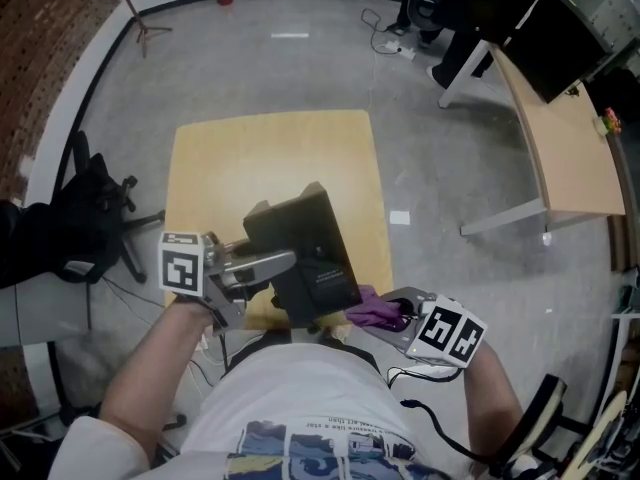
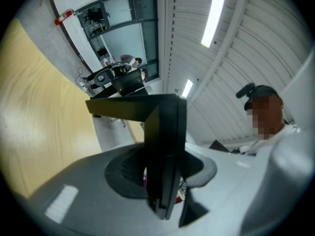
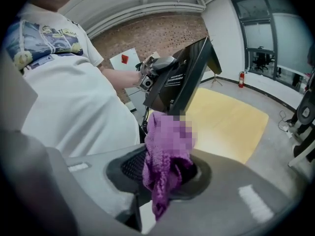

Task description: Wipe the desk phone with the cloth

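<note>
desk phone [image 1: 312,236] clamped in left tongs [image 1: 286,265] — front face hidden; right tongs [image 1: 396,318] pinch cloth [image 1: 368,310].

My head view is evenly bright, with a small glare on the grey floor [image 1: 290,36]. Both my gripper views bend hard and darken to black at their corners, and a ceiling light strip [image 2: 214,14] burns white.

Office, desk [image 1: 560,158], swivel chair [image 1: 90,208], brick wall [image 3: 157,33]
</note>
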`<state>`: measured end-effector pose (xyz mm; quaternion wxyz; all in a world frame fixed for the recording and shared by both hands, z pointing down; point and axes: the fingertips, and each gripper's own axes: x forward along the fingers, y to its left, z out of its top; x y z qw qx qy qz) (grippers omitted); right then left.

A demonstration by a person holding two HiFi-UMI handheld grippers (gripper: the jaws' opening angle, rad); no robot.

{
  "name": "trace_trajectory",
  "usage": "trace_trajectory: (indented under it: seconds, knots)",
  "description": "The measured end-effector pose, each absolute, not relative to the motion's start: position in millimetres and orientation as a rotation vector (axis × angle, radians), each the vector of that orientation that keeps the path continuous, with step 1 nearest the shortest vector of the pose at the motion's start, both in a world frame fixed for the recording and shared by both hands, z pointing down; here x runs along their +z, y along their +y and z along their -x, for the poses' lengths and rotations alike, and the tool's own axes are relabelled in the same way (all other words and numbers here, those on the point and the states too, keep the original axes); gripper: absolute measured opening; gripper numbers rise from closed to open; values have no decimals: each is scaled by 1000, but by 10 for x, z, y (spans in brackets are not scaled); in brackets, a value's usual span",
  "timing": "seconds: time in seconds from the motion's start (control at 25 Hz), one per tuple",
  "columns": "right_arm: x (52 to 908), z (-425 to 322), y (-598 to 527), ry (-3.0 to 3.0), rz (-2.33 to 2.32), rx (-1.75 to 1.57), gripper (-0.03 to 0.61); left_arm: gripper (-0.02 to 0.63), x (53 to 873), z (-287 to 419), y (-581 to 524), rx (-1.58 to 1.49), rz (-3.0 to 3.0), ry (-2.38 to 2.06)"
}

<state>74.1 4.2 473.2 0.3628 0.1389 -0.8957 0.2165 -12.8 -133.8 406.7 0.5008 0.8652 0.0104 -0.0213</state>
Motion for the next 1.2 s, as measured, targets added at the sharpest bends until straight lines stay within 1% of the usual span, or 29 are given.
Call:
trace_trajectory:
  seconds: [0.44,0.96,1.2]
  knots:
    - [4724,-948,-146,-2251,-440,546,107,180,4164,199,-1376,-33,-2068,54]
    - [4685,-1099,-685,-2270,-961,612,106,181,4559,208,-1591,115,-2060,142]
    - [4672,-1143,-791,-2206,-1143,604,107,181,4805,94,-1718,176,-2038,208]
